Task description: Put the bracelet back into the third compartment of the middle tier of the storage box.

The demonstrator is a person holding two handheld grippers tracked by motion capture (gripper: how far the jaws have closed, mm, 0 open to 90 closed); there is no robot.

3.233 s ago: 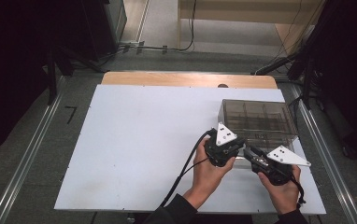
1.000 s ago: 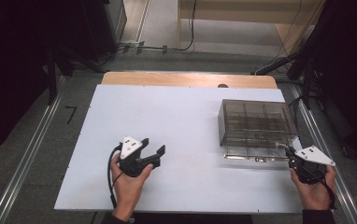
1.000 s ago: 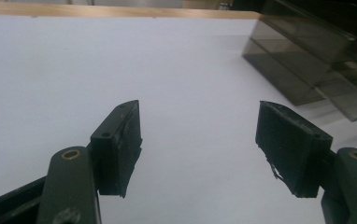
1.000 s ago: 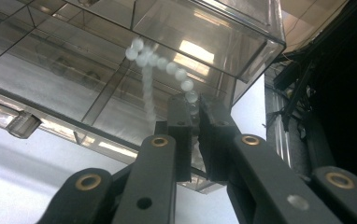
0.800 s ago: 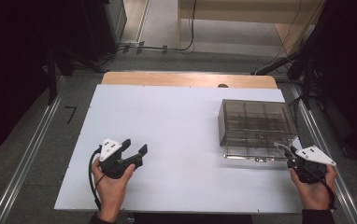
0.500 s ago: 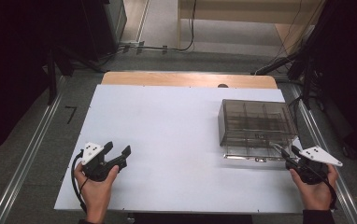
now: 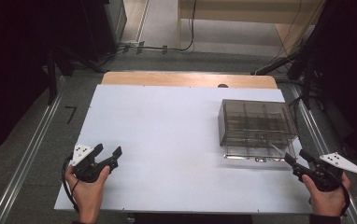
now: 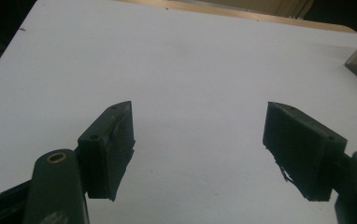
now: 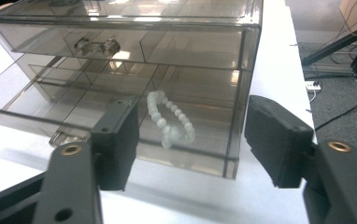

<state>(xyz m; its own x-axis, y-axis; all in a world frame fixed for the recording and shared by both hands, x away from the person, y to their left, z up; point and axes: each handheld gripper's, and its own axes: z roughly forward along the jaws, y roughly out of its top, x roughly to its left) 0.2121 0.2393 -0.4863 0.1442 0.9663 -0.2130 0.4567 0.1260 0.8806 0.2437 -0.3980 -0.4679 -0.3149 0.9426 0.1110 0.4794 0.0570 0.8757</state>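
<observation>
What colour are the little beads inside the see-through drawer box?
The bead bracelet is pale, milky white with a faint green tint, best seen in the right gripper view.

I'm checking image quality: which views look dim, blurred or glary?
High view: table evenly lit, surroundings nearly black, overall soft. Left gripper view: dim, with the left tool dark. Right gripper view: reflections on the clear drawer box, beads sharp enough.

My left claw (image 7: 107, 157) has wide bare white table (image 7: 167, 140) ahead. On the right, the clear drawer box (image 7: 256, 126) blocks my right claw (image 7: 297, 158).
</observation>
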